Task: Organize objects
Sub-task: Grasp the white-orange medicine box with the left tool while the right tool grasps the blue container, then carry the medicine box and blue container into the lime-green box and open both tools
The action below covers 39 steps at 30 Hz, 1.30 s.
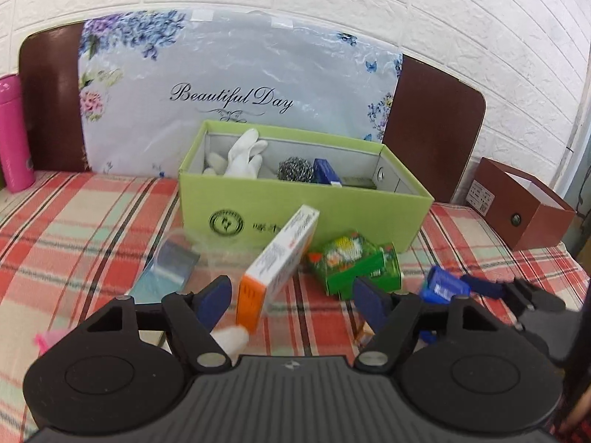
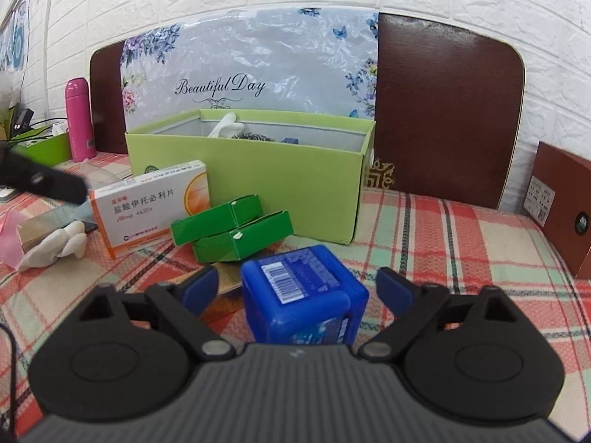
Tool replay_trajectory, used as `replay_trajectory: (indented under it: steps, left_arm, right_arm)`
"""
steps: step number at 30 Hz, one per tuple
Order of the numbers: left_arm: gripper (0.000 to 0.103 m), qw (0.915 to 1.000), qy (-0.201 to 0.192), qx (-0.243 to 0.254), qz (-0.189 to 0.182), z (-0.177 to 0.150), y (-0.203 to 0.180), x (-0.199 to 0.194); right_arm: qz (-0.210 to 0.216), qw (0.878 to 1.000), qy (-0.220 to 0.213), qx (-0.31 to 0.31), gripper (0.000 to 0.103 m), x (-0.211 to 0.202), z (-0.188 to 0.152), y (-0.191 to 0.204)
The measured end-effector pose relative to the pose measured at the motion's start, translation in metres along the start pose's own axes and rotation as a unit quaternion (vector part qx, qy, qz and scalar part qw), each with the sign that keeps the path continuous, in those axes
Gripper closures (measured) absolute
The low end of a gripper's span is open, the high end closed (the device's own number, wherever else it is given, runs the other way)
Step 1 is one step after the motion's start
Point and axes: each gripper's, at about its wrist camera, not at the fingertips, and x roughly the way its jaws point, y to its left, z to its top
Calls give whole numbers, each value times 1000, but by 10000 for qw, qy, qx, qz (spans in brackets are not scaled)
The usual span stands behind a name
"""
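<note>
A light green open box (image 1: 332,206) (image 2: 280,170) stands on the plaid cloth and holds white gloves (image 1: 242,155), a steel scourer (image 1: 295,170) and a blue item. An orange-and-white medicine box (image 1: 277,264) (image 2: 147,208) stands tilted between the wide-open fingers of my left gripper (image 1: 293,301), close to the left finger; contact is unclear. Green cartons (image 1: 354,264) (image 2: 232,232) lie in front of the green box. My right gripper (image 2: 299,289) is open around a blue plastic container (image 2: 303,291) (image 1: 441,288), fingers apart from it.
A white glove (image 2: 55,245), a pink pouch (image 2: 7,236) and a clear bag with a grey card (image 1: 166,265) lie at the left. A pink flask (image 1: 14,133) (image 2: 78,118) stands at the back left. A brown box (image 1: 517,206) sits at the right. A floral bag leans on the headboard.
</note>
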Motion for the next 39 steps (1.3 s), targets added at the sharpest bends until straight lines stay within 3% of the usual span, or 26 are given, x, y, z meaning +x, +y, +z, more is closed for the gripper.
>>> replay_trajectory:
  steps: [2, 3, 7, 11, 16, 18, 24, 29, 39]
  left_arm:
    - [29, 9999, 26, 108, 73, 8, -3, 14]
    - [30, 9998, 53, 176, 111, 11, -4, 21]
    - [35, 9990, 234, 312, 199, 16, -8, 44]
    - [67, 9983, 534, 243, 56, 15, -6, 58]
    - [76, 9980, 571, 266, 95, 8, -8, 52]
    - [84, 9978, 638, 187, -29, 5, -6, 43]
    - [84, 9963, 801, -10, -315, -28, -6, -5]
    - [84, 9956, 835, -263, -325, -56, -6, -35]
    - [84, 9947, 990, -134, -234, -62, -13, -22]
  right_arm:
    - [-87, 9999, 28, 47, 39, -2, -3, 0]
    - [-109, 9999, 60, 53, 42, -4, -4, 1]
    - [-93, 9996, 127, 248, 43, -16, -8, 1]
    - [-78, 9988, 162, 465, 43, -32, -13, 4]
    - [70, 9973, 235, 692, 43, -50, -19, 9]
    - [144, 9969, 266, 724, 43, -58, -22, 11]
    - [397, 9960, 402, 699, 43, -80, -30, 19]
    - [508, 9961, 460, 559, 43, -93, -41, 32]
    - [336, 9984, 425, 181, 39, -94, -45, 44]
